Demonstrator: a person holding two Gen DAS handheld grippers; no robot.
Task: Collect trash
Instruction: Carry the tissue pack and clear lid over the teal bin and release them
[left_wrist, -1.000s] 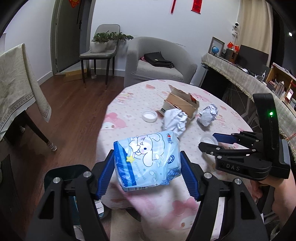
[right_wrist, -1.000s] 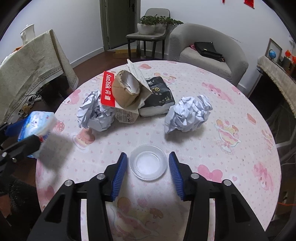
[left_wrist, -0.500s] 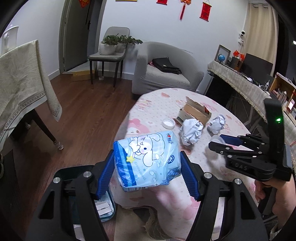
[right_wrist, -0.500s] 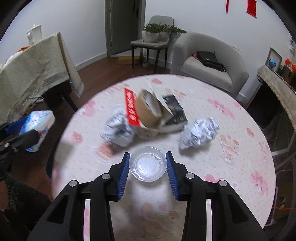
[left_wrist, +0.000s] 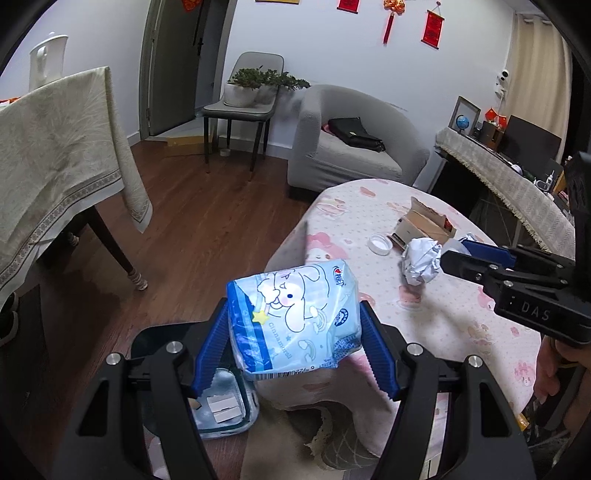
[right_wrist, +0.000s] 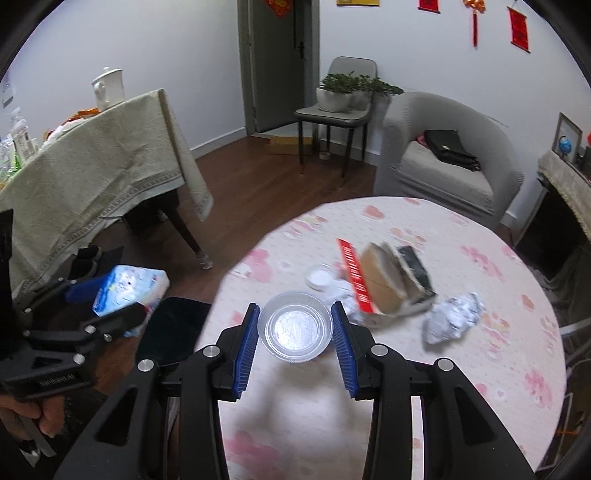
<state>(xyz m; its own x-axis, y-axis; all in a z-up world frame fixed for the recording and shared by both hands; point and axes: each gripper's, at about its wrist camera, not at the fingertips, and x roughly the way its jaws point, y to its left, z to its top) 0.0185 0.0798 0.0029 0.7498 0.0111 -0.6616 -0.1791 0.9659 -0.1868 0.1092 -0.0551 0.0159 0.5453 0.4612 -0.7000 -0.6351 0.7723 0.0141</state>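
While the left gripper (left_wrist: 295, 347) clamps a tissue pack (left_wrist: 293, 319), the right gripper (right_wrist: 295, 334) grips a plastic lid (right_wrist: 295, 326).

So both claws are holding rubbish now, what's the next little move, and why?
Probably lower the left gripper, gripping the blue cartoon-printed tissue pack, toward the dark bin on the floor and release. The bin sits just below the pack, beside the table. The right gripper, gripping the clear round plastic lid, would likely follow.
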